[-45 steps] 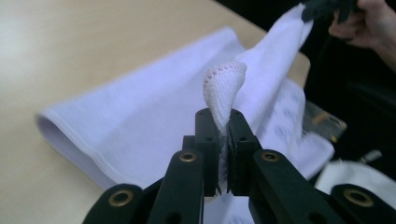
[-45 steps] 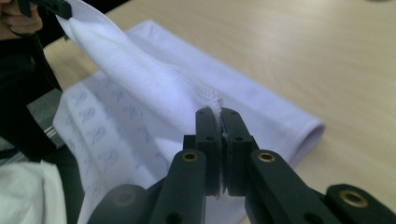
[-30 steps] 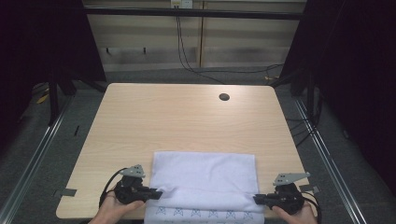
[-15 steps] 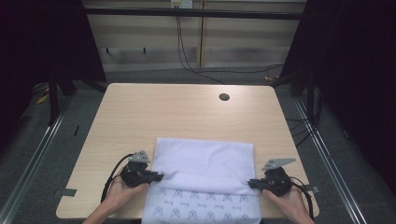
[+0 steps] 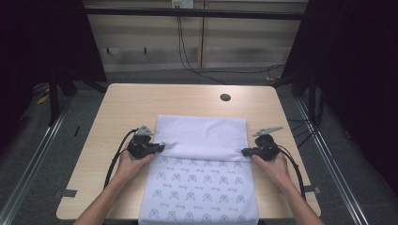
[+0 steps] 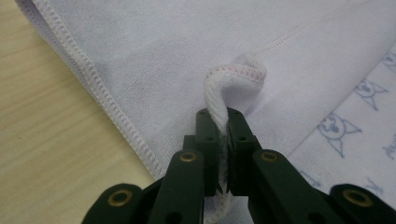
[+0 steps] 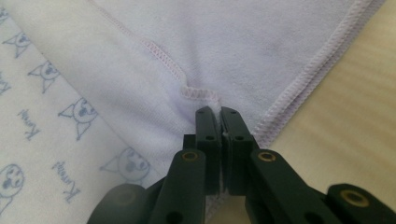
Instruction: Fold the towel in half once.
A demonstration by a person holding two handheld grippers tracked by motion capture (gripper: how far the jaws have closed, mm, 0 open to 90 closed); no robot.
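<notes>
Both claws have travelled away from the table's near edge toward its middle since a second ago, dragging the cloth's folded-over flap with them, so more of the printed side now lies bare near me.

My left claw (image 5: 162,147) is clamped shut on a bunched hem of the cloth (image 5: 202,136); in the left gripper view the white stitched edge (image 6: 233,77) curls up out of the closed jaws. My right claw (image 5: 244,152) is likewise closed on the cloth's opposite side edge, and in the right gripper view a pinch of hem (image 7: 201,93) sits between its jaws.

I see the cloth lying in the near half of the table (image 5: 141,103), centred between the left and right edges. Its long axis runs from the near edge toward the far edge, and its near end hangs over the near edge. The far part shows a plain pale lilac face; the near part (image 5: 202,187) shows white fabric printed with small cat faces. The fold line between them runs across, left to right, from one claw to the other.

I note a light wood table with a small dark round hole (image 5: 225,97) near its far edge, right of centre. Beyond it are grey floor, trailing black cables (image 5: 187,56), a pale panelled wall and dark curtains on both sides.
</notes>
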